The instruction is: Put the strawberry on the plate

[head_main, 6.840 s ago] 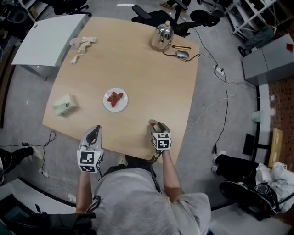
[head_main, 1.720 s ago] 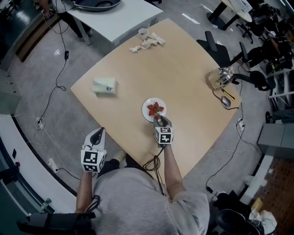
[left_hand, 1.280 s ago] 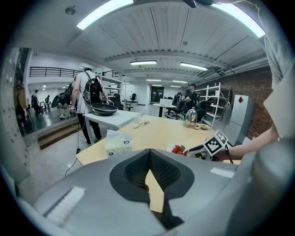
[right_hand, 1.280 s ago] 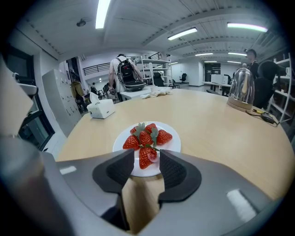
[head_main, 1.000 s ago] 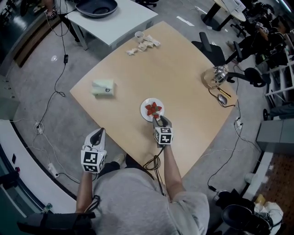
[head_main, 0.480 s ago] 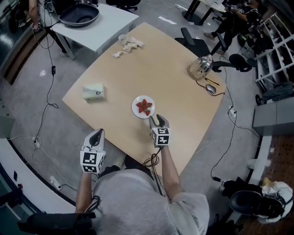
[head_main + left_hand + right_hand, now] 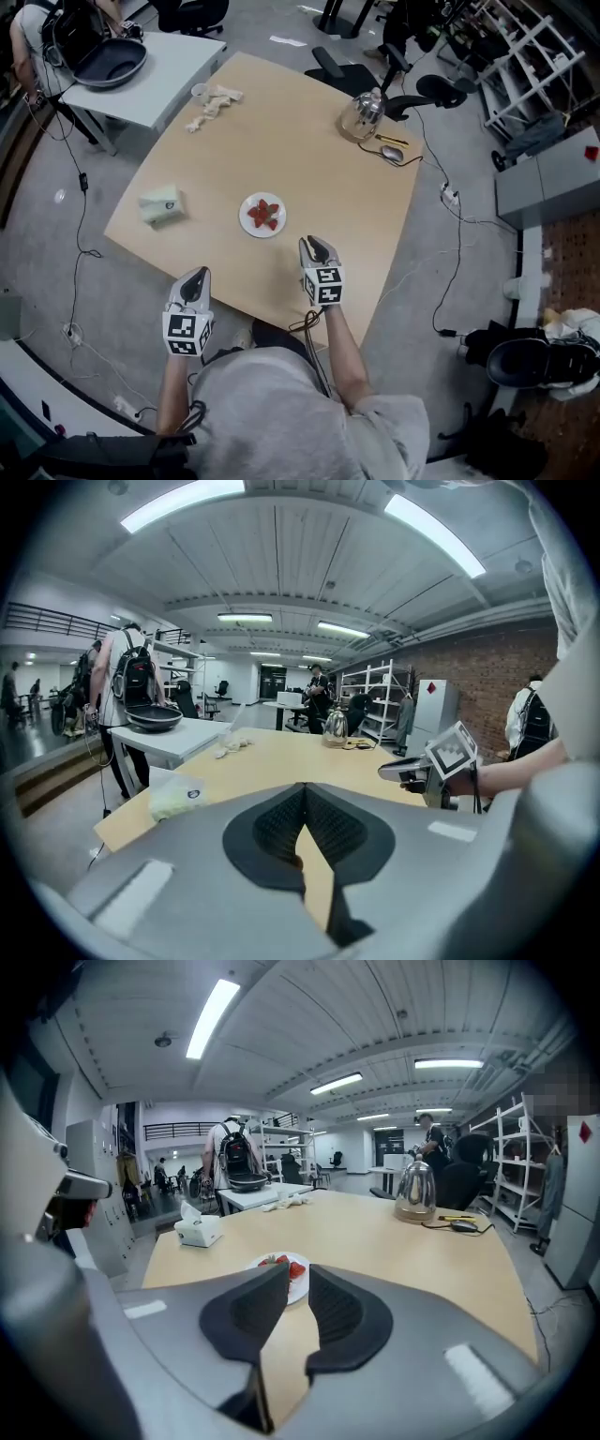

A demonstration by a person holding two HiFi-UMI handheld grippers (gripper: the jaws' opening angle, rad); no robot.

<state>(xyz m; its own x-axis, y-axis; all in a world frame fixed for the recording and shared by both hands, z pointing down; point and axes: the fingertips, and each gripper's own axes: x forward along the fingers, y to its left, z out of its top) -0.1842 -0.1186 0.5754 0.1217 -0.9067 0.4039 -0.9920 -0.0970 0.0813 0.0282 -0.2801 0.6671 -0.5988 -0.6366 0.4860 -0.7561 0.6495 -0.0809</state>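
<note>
Red strawberries [image 7: 263,213] lie on a small white plate [image 7: 247,222] in the middle of the wooden table. My right gripper [image 7: 315,242] hovers over the table just right of the plate and nearer to me, apart from it. Its jaws have just been closing to a narrow gap, with nothing between them. In the right gripper view the strawberries [image 7: 286,1262] and the plate [image 7: 302,1286] show just beyond the right gripper [image 7: 298,1267]. My left gripper [image 7: 194,274] hangs off the table's near edge. The left gripper [image 7: 304,787] is empty, its tips meeting.
A tissue box [image 7: 160,203] sits left of the plate. At the far side stand a glass kettle [image 7: 363,114] with a mouse [image 7: 392,153] beside it, and crumpled paper [image 7: 211,101]. A white side table carrying a dark pan [image 7: 112,66] stands beyond the far left corner.
My right gripper has pulled back from the plate towards me and risen, its jaws narrower than before. The strawberries stay on the plate. The left gripper shifted a little.
</note>
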